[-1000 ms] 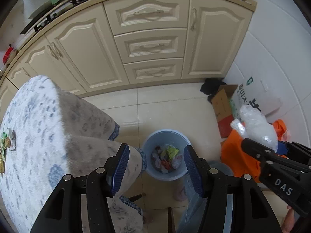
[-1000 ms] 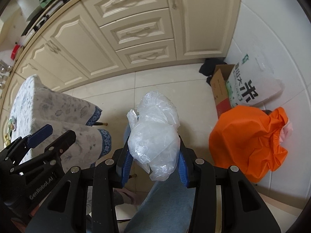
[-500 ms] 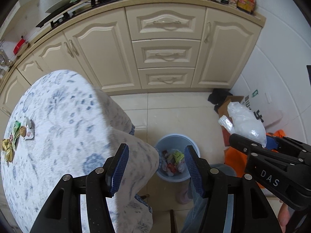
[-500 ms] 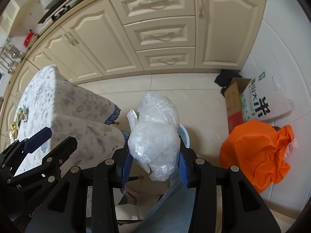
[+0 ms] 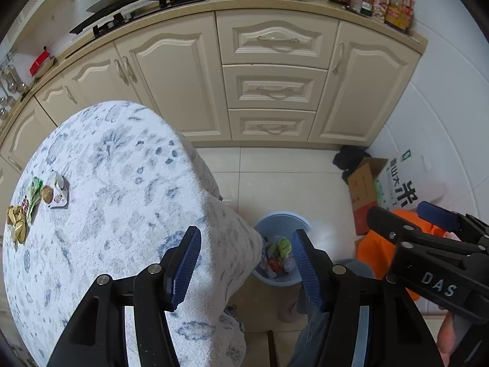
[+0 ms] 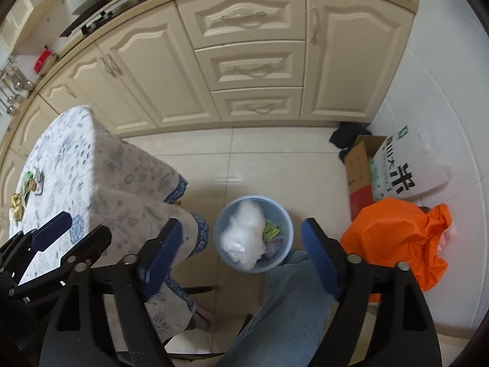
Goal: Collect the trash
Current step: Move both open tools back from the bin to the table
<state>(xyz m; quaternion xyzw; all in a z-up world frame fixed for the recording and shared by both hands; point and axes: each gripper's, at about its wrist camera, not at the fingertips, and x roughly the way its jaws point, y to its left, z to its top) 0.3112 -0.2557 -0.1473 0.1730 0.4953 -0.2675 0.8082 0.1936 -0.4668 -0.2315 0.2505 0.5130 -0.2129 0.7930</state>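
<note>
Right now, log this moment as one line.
right gripper: jaws just opened, empty | plastic bag: in bin | left gripper: open, empty | wrappers: on table

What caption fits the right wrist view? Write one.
Open right gripper above blue bin, clear plastic bag just released into it.

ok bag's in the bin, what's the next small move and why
Probably swing a gripper toward the wrappers on the table. The right gripper has just opened, empty, with the clear bag in the bin; the left gripper is open and empty too.

Open left hand-held gripper (image 5: 246, 258) above trash bin (image 5: 276, 218).
</note>
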